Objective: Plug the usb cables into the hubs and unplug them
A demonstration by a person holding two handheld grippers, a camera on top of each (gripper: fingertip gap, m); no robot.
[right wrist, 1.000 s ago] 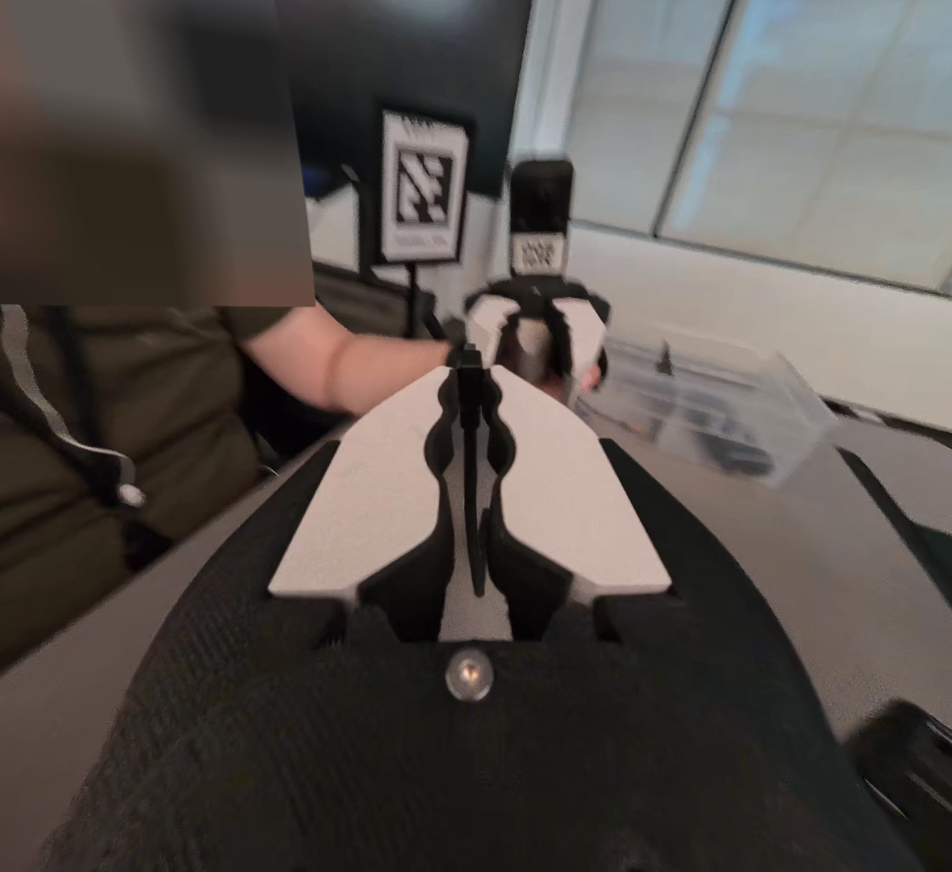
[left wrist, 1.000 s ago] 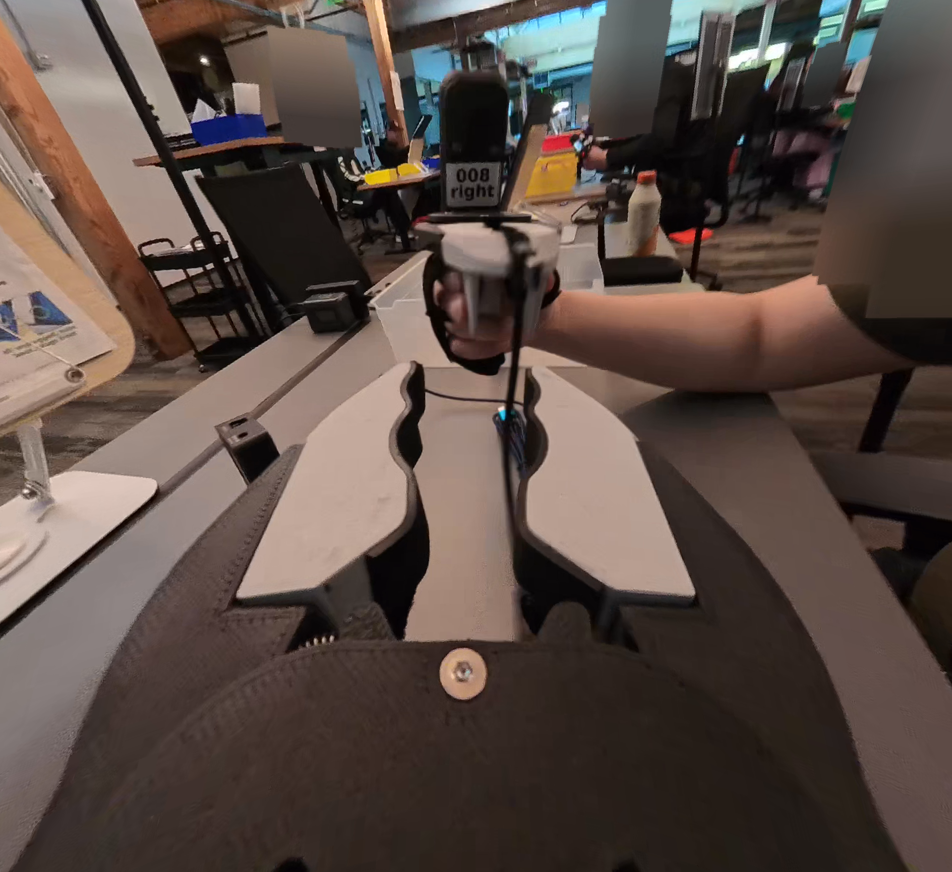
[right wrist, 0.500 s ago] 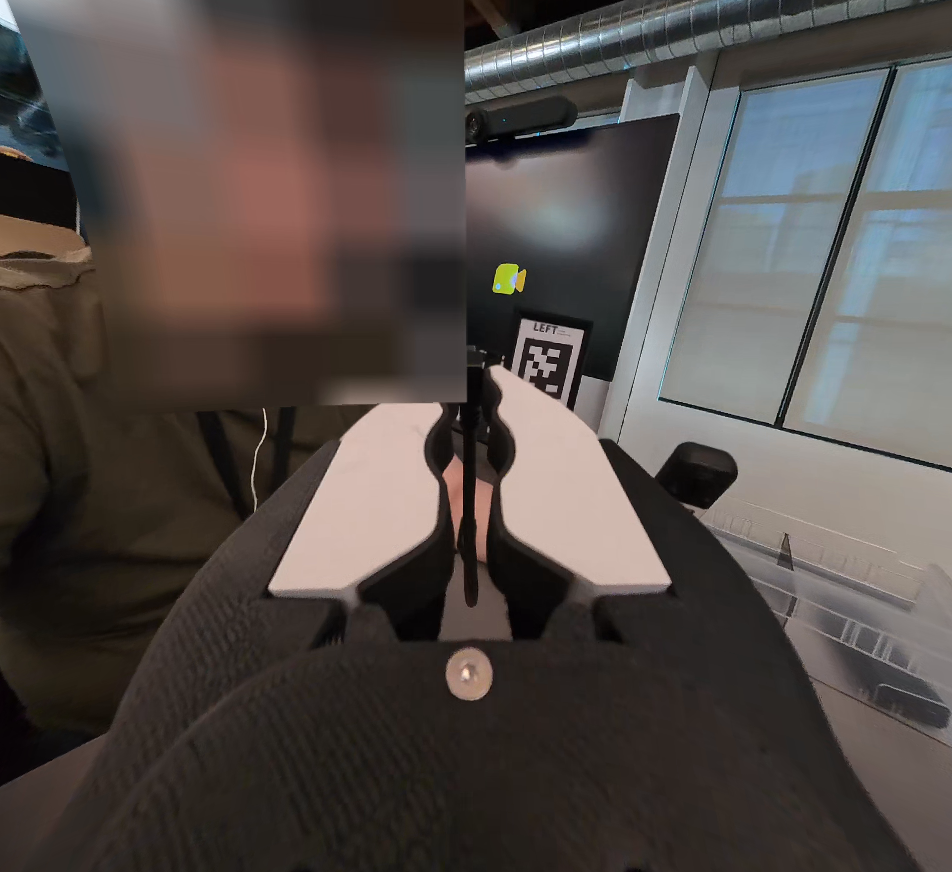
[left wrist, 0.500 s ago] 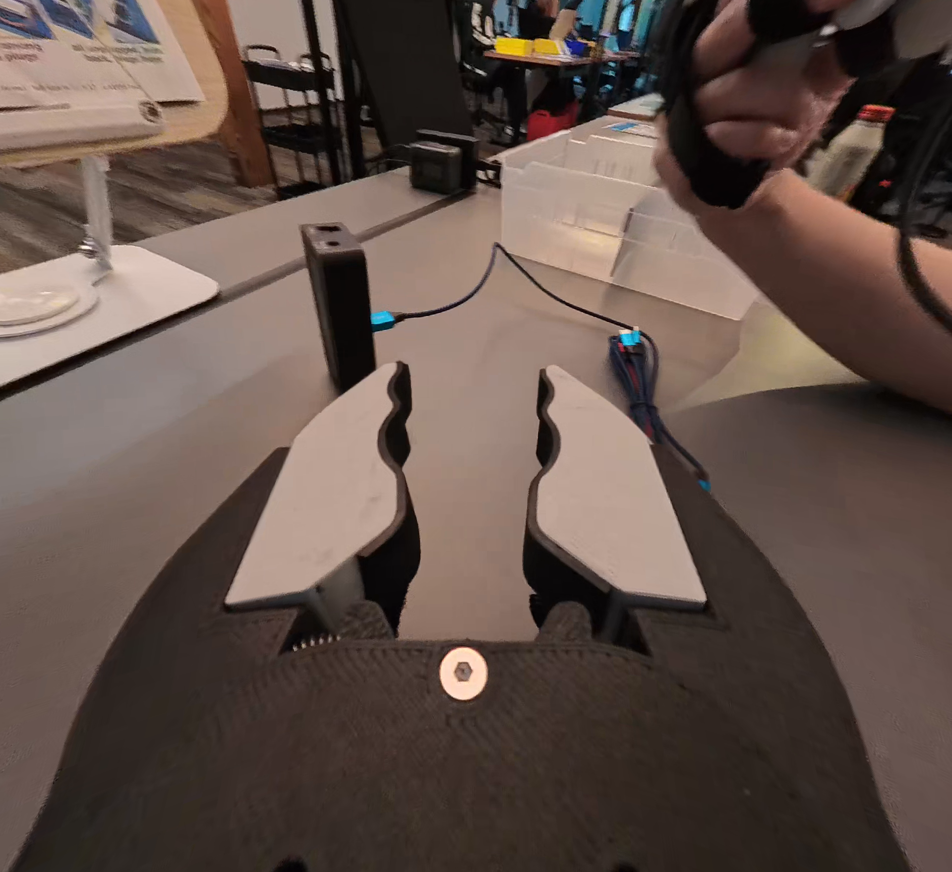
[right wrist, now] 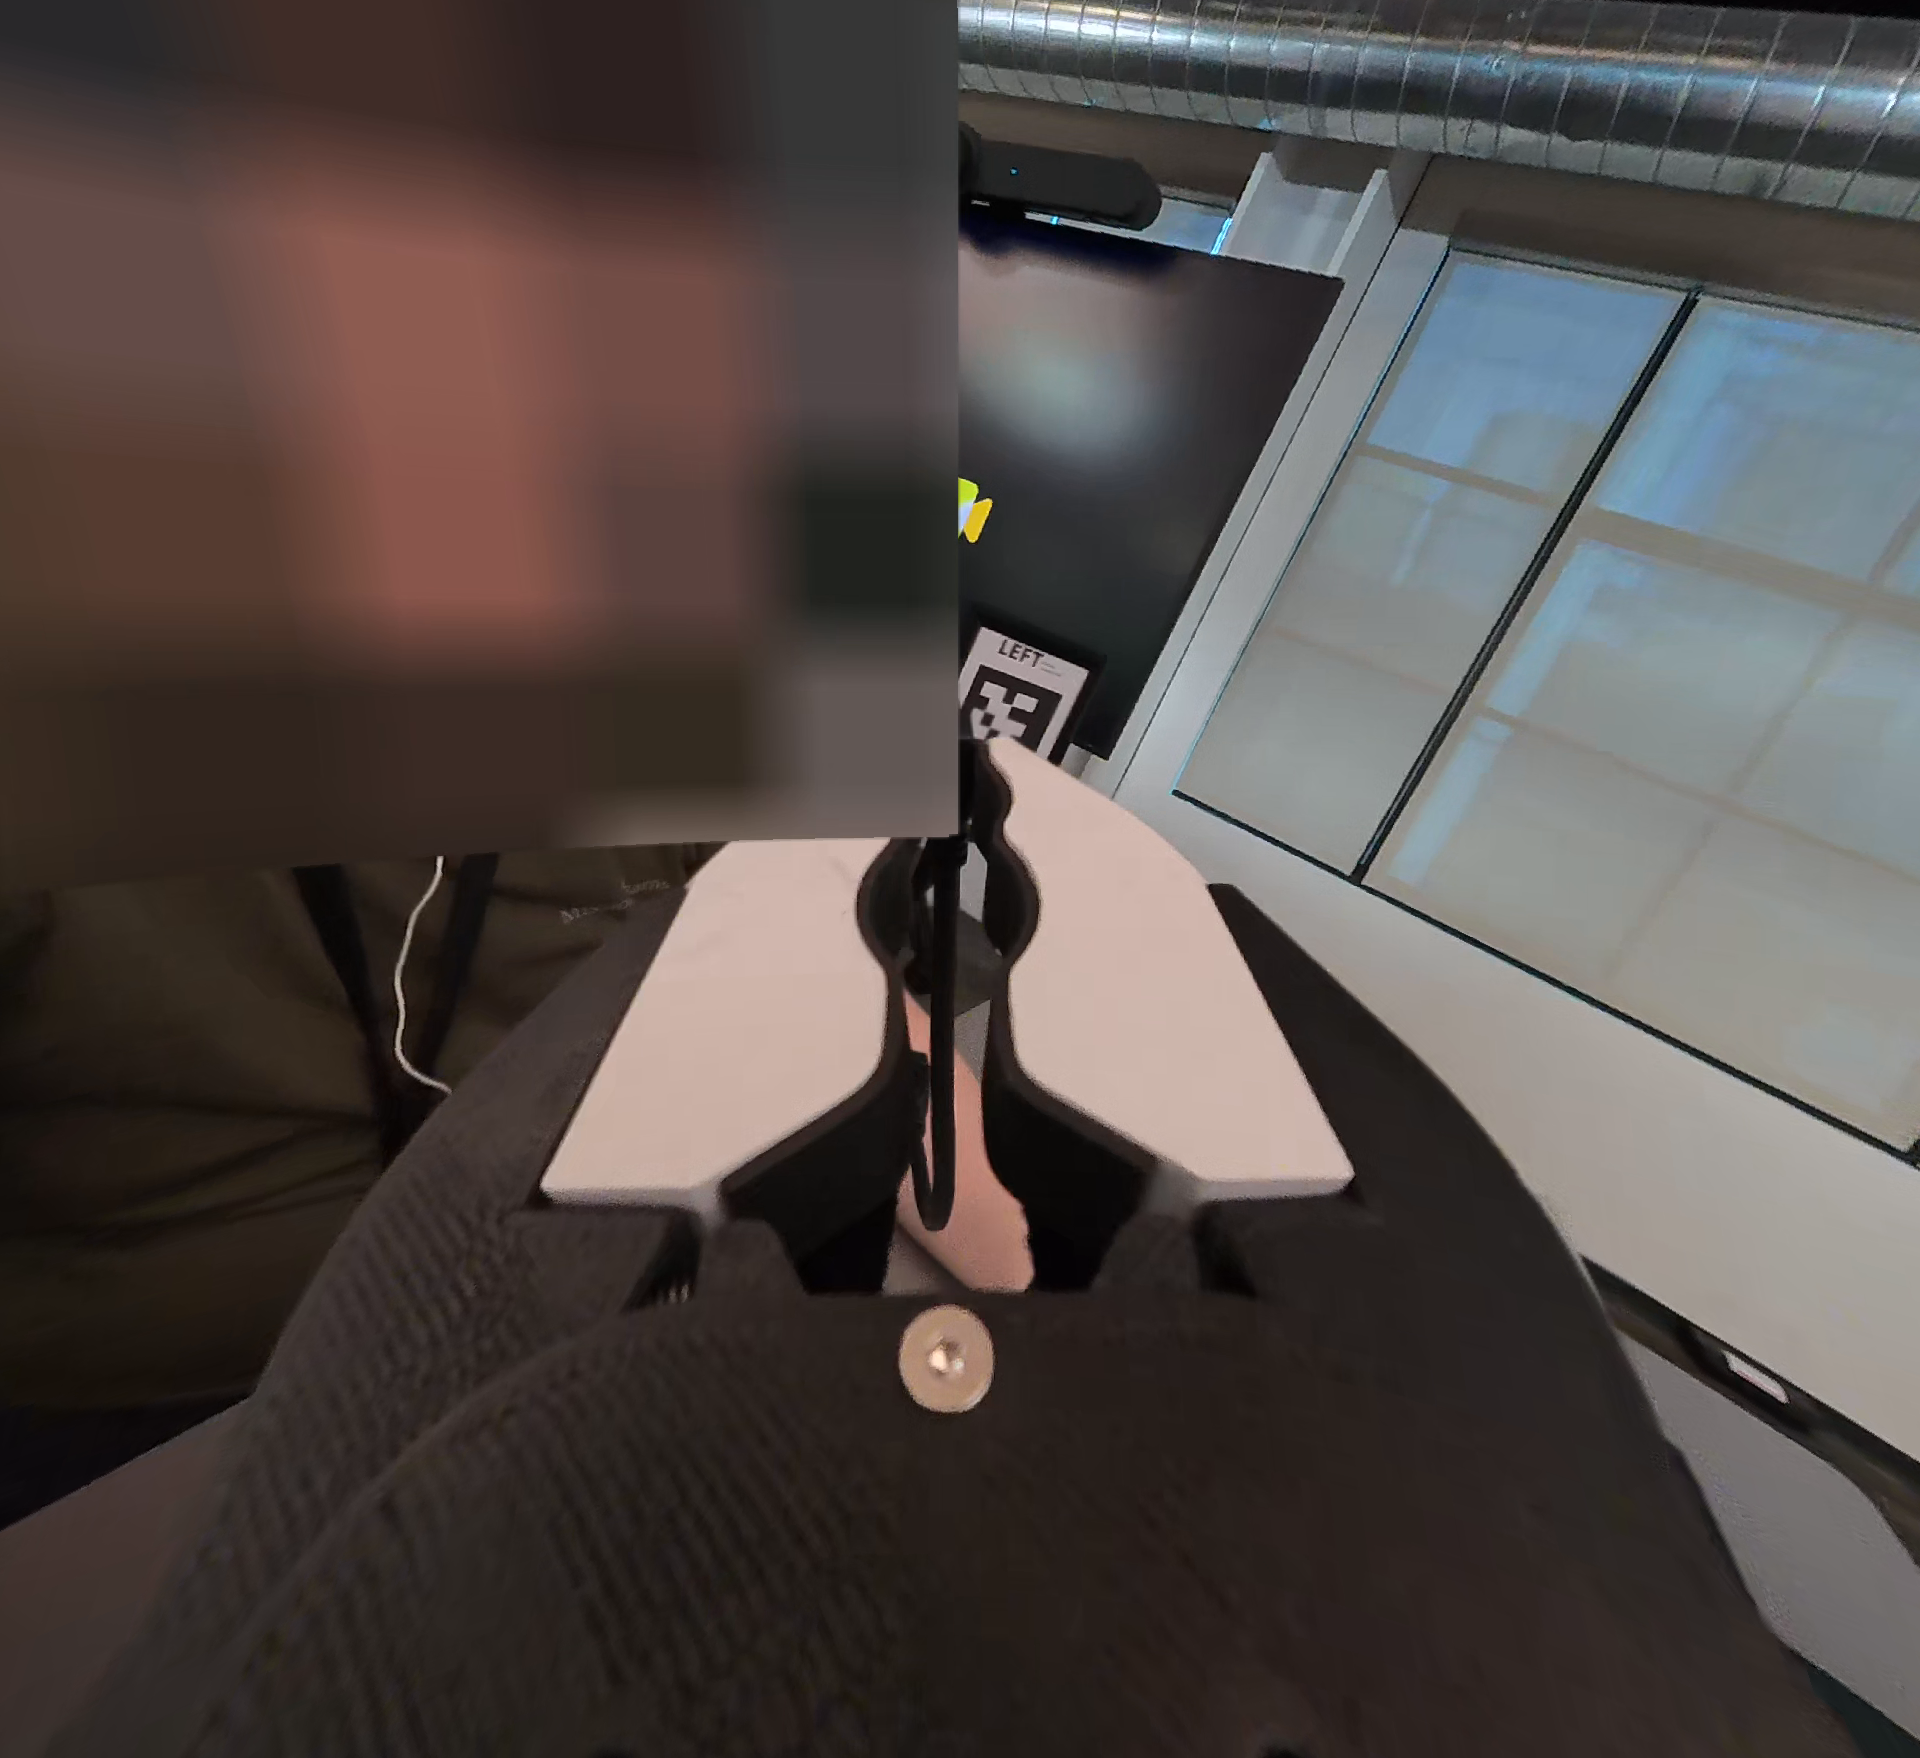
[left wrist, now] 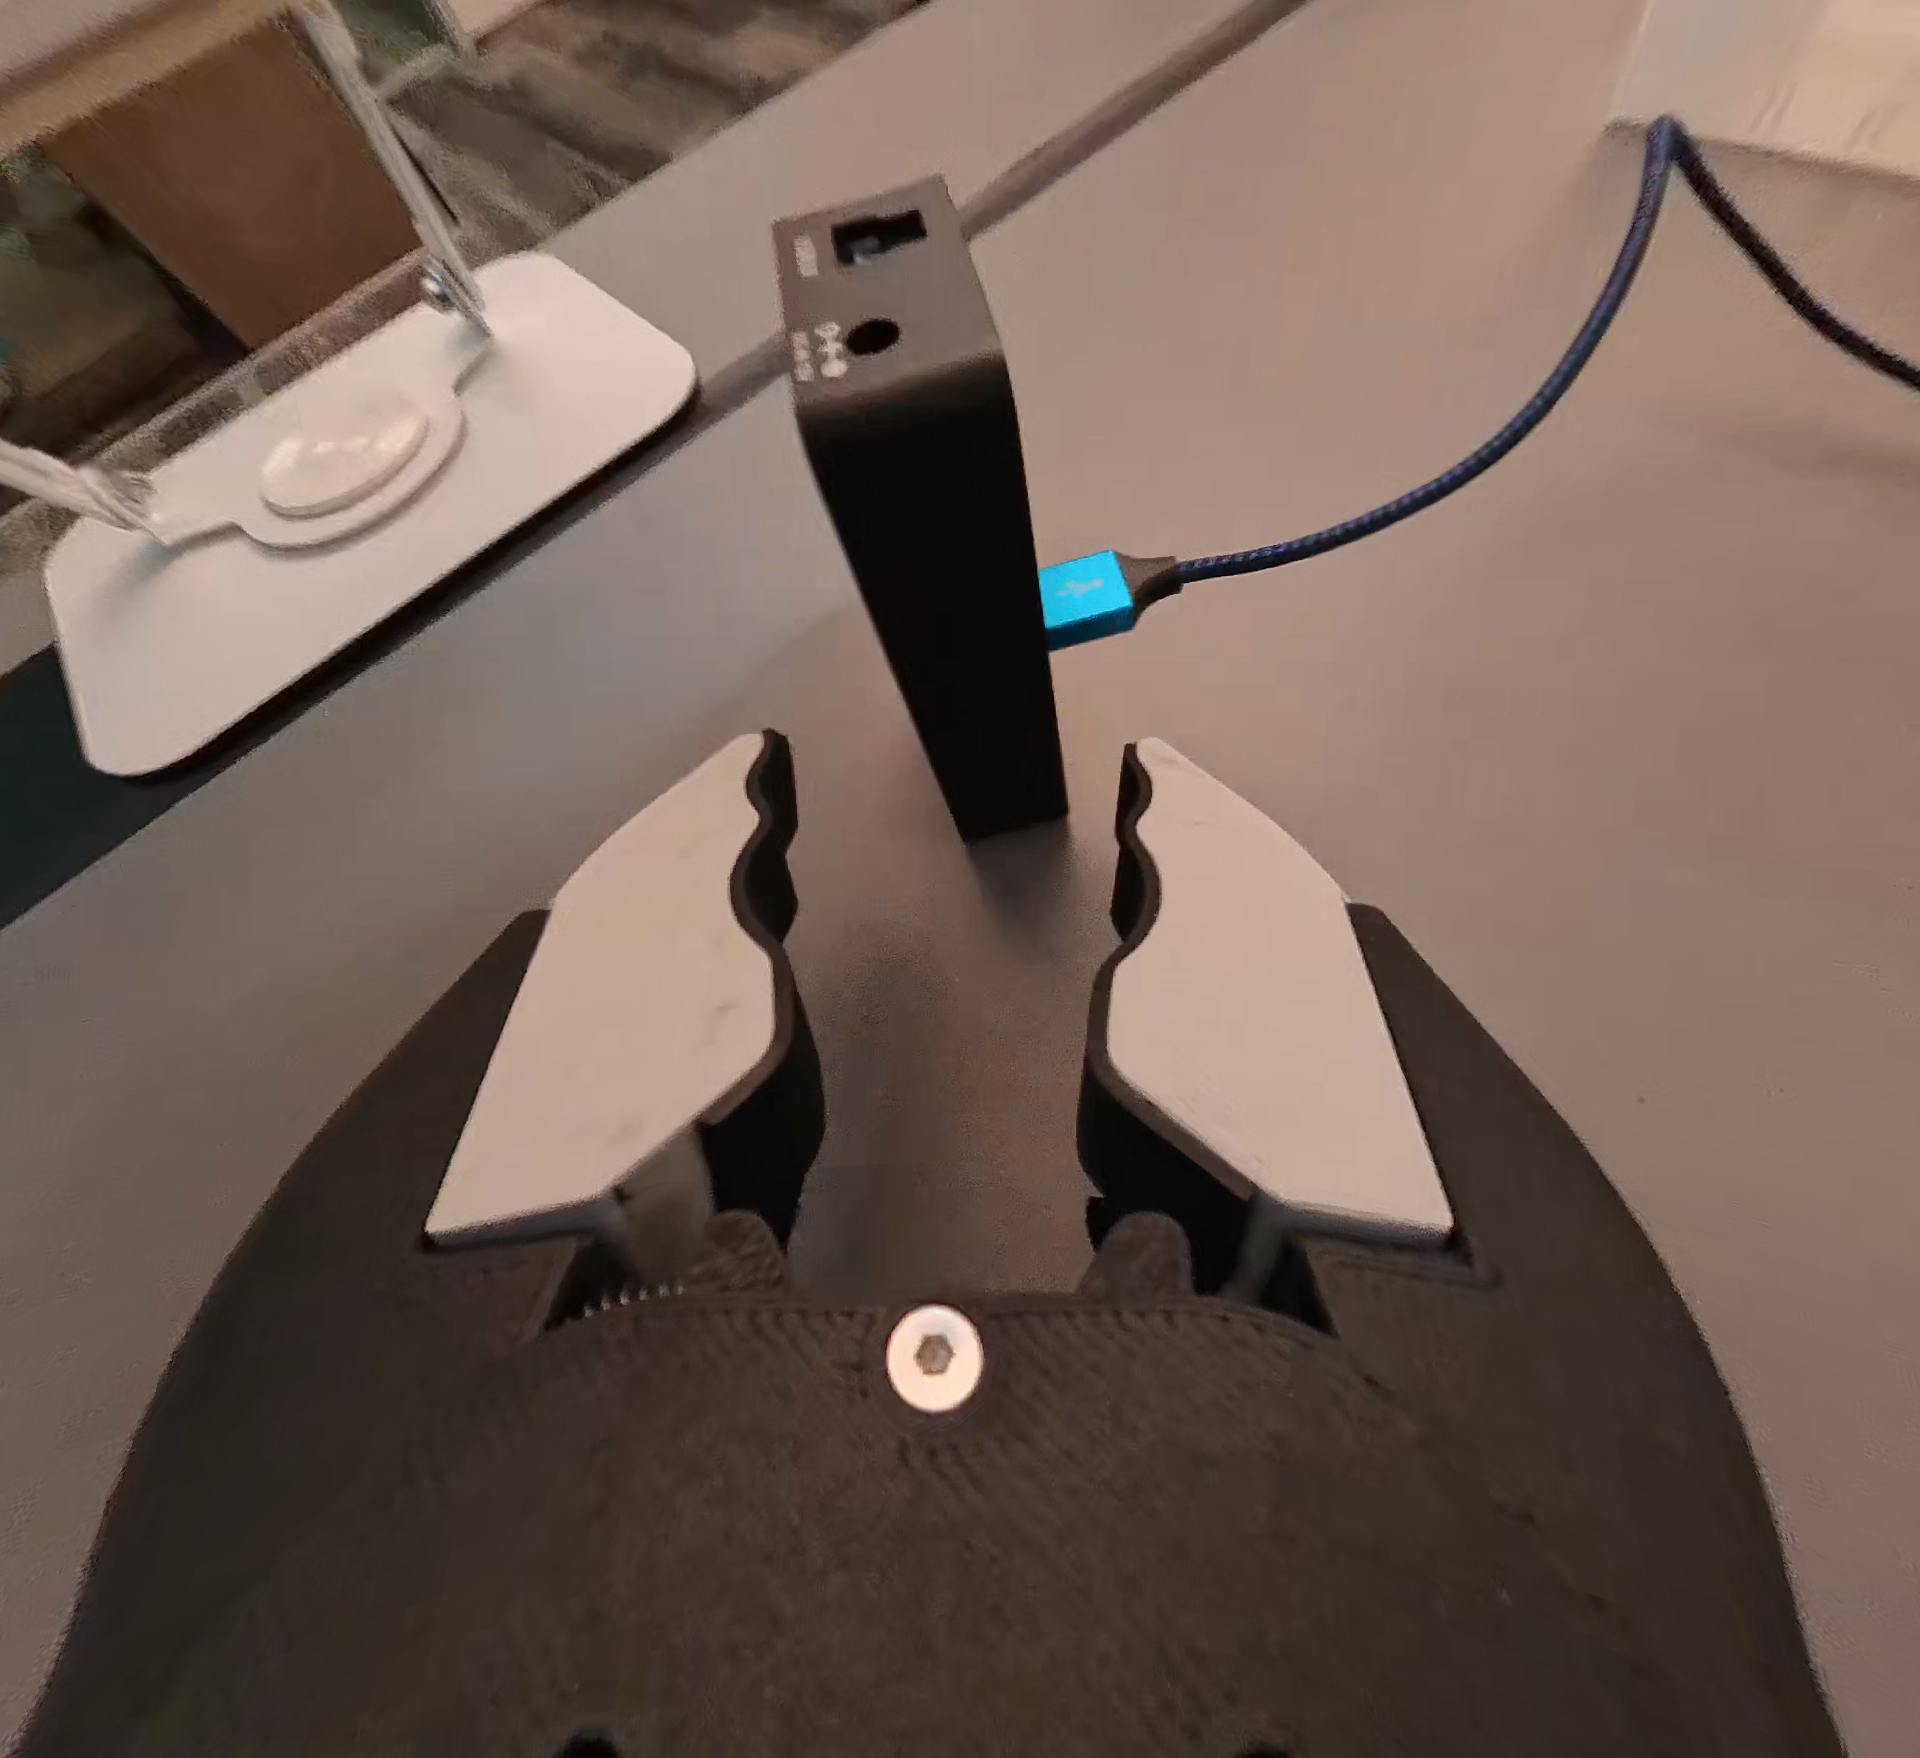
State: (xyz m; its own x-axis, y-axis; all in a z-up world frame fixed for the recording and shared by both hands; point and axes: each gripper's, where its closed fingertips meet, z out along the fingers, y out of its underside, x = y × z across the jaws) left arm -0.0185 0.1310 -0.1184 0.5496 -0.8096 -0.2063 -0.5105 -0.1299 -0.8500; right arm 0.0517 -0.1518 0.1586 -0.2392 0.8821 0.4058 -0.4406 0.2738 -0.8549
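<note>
Left wrist view: left hand-held gripper point(left wrist: 956, 752), spread wide and empty, straddles the upright hub point(left wrist: 925, 513) to steady it; blue plug point(left wrist: 1086, 599) is seated in the hub's right side. Right hand-held gripper point(right wrist: 961, 861) is pinched on a thin black cable point(right wrist: 940, 1033).

In the left wrist view, a matte black USB hub point(left wrist: 925, 503) stands at centre frame on a plain grey table point(left wrist: 1507, 773). At its right side sits a bright turquoise plug point(left wrist: 1086, 599), leading to a cable point(left wrist: 1475, 472) braided dark blue and black. The left gripper point(left wrist: 956, 763) has pale grey fingers point(left wrist: 644, 960) edged in black on a ribbed black body. At left, a white stand base point(left wrist: 343, 545). In the right wrist view, the right gripper point(right wrist: 971, 820) has whitish fingers point(right wrist: 1132, 1012) edged in black around a thin black cable point(right wrist: 943, 1033); a silver ribbed duct point(right wrist: 1434, 61) crosses the upper right.
</note>
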